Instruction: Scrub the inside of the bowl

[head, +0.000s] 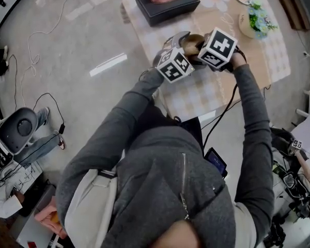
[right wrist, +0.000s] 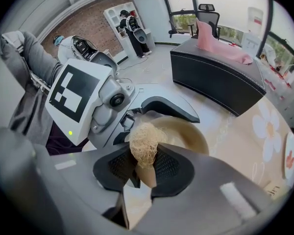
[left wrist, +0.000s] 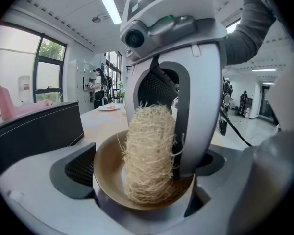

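While inside bowl (left wrist: 108, 173), loofah (left wrist: 149, 153) in right gripper (right wrist: 143, 155).

I saw the bowl (left wrist: 105, 176) as smooth and matt tan inside; I could not tell its material. The scrubber (left wrist: 149, 151) was a rough, dry bundle of pale fibres, frayed at the edges. The left gripper (left wrist: 146, 177) and right gripper (right wrist: 143, 168) had smooth, faintly glossy grey plastic shells and black, finely textured pads (left wrist: 81, 170). The far box (head: 188, 4) looked like black stitched leather. The tablecloth (head: 206, 89) was checked cloth, the floor (head: 82, 48) glossy.
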Motion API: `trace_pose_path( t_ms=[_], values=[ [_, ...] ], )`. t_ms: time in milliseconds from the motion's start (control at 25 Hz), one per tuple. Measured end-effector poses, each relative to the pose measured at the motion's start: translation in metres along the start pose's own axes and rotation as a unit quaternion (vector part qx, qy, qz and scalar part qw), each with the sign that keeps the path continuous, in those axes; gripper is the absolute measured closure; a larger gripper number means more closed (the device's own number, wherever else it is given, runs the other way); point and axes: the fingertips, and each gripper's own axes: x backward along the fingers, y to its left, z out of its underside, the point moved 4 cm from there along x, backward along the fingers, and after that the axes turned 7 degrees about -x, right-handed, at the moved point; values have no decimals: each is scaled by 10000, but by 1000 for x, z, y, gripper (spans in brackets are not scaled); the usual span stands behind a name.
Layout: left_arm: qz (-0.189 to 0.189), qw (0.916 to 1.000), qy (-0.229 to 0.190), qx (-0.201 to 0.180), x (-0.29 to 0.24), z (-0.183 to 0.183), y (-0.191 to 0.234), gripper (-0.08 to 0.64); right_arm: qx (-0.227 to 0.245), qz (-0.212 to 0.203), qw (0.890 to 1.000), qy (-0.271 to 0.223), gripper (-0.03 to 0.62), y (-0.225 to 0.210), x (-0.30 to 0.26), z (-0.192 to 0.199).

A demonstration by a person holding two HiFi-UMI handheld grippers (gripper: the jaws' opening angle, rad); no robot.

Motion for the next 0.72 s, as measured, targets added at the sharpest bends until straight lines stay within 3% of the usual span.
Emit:
trace_pose_path(
  t_ms=[360,720],
  values=[
    [-7,10000,-9,13,1,0,0,-31,-424,288,9977,-433,505,-1,-2,-3],
    [-3,10000,-13,25,0,-1,0,-31,-676,554,9949,-497,505,-6,-3,-9]
  ],
)
